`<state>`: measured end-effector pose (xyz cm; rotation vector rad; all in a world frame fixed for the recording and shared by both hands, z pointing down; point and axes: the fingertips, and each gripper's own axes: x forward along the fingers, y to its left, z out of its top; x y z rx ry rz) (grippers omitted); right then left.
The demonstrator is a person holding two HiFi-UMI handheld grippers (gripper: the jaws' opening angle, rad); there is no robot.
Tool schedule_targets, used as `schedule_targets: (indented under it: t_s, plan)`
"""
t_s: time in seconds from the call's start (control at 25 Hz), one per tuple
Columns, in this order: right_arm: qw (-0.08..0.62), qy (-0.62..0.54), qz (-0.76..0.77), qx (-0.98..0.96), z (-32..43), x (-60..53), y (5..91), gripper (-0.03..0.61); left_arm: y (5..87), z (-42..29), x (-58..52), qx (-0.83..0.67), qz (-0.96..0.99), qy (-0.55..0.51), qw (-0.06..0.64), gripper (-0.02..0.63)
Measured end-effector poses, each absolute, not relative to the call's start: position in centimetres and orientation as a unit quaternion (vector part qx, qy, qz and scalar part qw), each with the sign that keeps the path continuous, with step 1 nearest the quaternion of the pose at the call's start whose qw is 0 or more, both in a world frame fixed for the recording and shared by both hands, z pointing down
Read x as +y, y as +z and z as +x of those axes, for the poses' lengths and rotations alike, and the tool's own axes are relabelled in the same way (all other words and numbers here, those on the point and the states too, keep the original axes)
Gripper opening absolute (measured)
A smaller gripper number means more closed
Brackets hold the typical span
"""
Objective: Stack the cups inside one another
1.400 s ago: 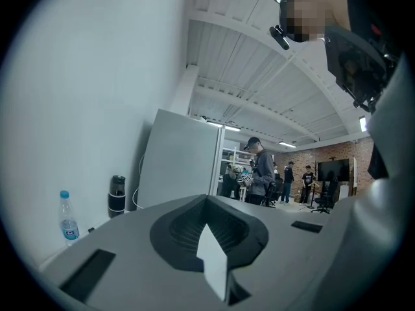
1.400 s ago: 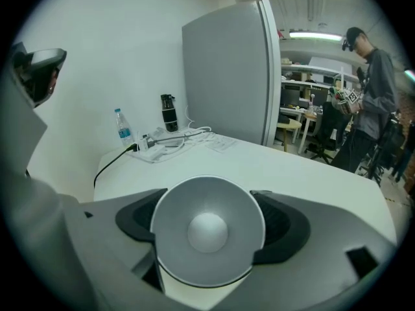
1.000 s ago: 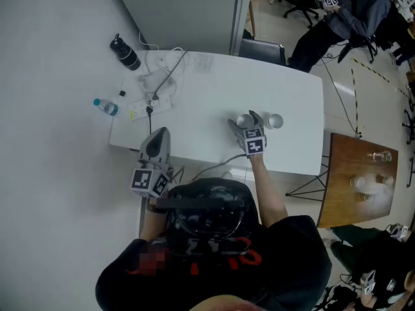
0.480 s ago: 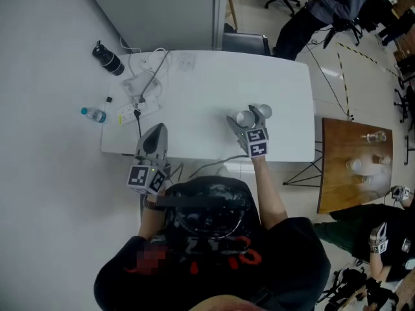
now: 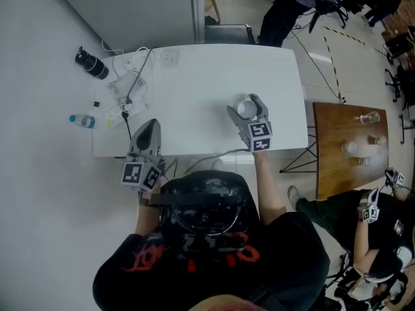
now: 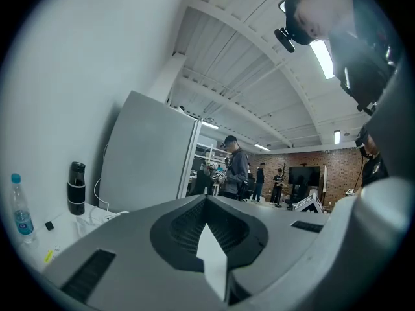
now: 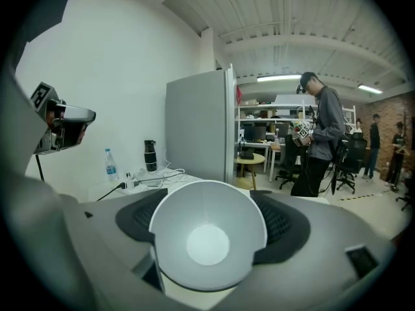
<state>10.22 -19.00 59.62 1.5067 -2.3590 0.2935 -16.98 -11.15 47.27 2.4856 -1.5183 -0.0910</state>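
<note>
bright, even light from ceiling strip lights (image 6: 322, 50); both gripper views bulge and darken to black at the rim; head view sharp.

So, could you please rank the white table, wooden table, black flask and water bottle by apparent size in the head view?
1. White table
2. Wooden table
3. Black flask and water bottle: nearly alike, the flask a little thicker, so I would not rank them.

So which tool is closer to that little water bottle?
Left. The left tool is right of the water bottle; the right tool, gripping a cup, is much farther right.
</note>
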Motion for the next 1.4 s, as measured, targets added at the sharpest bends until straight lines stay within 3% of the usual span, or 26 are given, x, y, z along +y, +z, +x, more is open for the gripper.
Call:
schedule_targets:
  t_s: [0.96, 1.4]
  plan:
    - [0.146, 0.079, 0.579, -0.798, 17.0, -18.0, 57.4, 0.413, 47.0, -11.8, -12.3, -0.472, 0.874, -0.026, 0.109, 0.003]
    - [0.131, 0.130, 0.568, -0.802, 20.5, -20.8, 60.2, 0.413, 47.1, -9.7, -12.7, -0.470, 0.876, -0.027, 0.106, 0.003]
